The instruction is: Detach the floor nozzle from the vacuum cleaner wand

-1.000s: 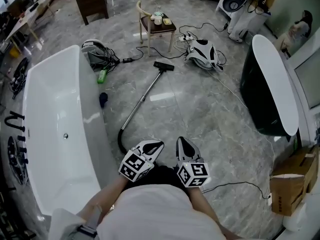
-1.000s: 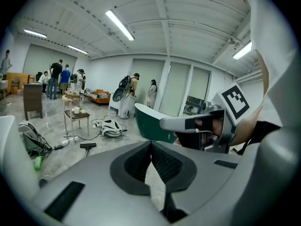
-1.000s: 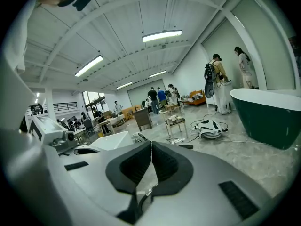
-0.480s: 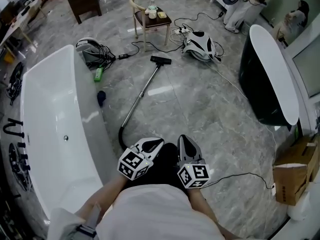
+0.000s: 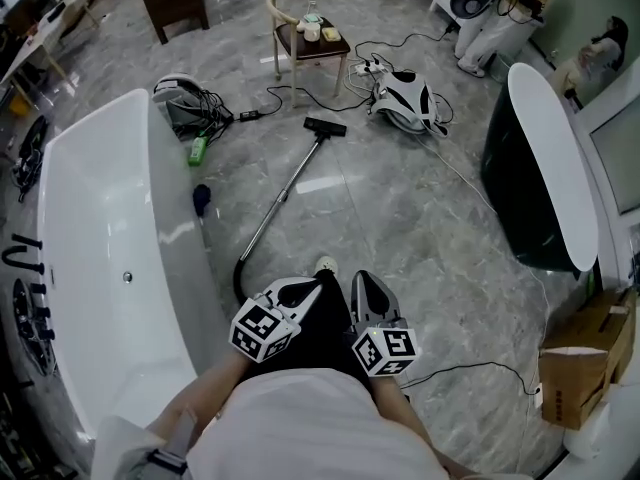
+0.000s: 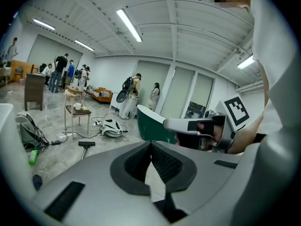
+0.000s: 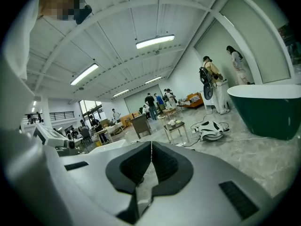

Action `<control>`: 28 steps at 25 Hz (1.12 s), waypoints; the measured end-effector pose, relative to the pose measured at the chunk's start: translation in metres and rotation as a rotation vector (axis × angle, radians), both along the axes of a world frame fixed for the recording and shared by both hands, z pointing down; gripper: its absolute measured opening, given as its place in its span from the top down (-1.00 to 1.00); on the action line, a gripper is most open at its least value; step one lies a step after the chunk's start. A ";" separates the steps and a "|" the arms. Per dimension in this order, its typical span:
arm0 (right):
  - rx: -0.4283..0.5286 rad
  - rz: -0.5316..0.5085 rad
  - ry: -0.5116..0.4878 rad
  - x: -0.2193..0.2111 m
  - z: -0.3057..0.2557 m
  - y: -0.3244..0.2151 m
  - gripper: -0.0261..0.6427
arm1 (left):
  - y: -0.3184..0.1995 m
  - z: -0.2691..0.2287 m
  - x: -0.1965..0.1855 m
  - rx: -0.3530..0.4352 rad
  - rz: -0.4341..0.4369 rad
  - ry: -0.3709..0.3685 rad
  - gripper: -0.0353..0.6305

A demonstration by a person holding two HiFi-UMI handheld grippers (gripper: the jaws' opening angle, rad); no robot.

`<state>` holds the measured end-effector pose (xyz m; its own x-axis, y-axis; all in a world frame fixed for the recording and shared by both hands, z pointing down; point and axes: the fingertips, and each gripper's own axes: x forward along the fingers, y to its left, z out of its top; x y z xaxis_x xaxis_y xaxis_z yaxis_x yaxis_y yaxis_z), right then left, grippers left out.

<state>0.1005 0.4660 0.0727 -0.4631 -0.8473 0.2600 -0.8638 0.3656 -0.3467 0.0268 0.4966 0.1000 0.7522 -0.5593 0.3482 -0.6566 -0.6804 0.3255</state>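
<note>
Nozzle (image 5: 326, 126): 1, black, flat on the floor (image 5: 400, 218) in the far middle of the head view, attached to the wand.
Wand (image 5: 285, 190): 1, metal, lying on the floor and running from the nozzle back toward the person, ending in a curved black hose (image 5: 240, 273) beside the white tub.
Left tongs (image 5: 312, 290): 1, jaws together, nothing between them, held near the person's body, well apart from the nozzle.
Right tongs (image 5: 362, 286): 1, jaws together, nothing between them, just beside the left tongs.
Tubs: 2. White tub (image 5: 110, 258) along the left; dark tub (image 5: 545, 168) with a white rim at right.
Chair (image 5: 310, 43): 1, beyond the nozzle, small items on its seat.
Vacuum body (image 5: 405, 106): 1, white and black, right of the nozzle, among cables.
Bottle (image 5: 200, 150): 1, green, on the floor by the white tub's far end.
Box (image 5: 590, 358): 1, cardboard, at the right edge.
Cable (image 5: 480, 368): 1, thin, crossing the floor to the person's right.
Obstruction: open floor lies between the tongs and the wand.
Views: the left gripper view shows the nozzle (image 6: 86, 144), the vacuum body (image 6: 112, 127) and the right tongs (image 6: 197, 126). The right gripper view shows the chair (image 7: 176, 124) and the vacuum body (image 7: 212, 128). Both gripper views show ceiling lights and people standing at the far end of the room, which the head view does not.
</note>
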 end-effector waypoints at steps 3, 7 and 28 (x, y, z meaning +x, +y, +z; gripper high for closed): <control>0.059 -0.054 0.065 -0.013 -0.008 -0.022 0.87 | -0.020 0.005 -0.009 -0.013 -0.028 -0.010 0.87; 0.073 -0.094 0.020 -0.023 -0.019 -0.049 0.87 | -0.053 0.005 -0.014 -0.025 -0.056 0.004 0.87; -0.084 -0.121 -0.027 -0.007 0.005 -0.194 0.87 | -0.189 0.021 -0.003 -0.130 -0.051 0.039 0.87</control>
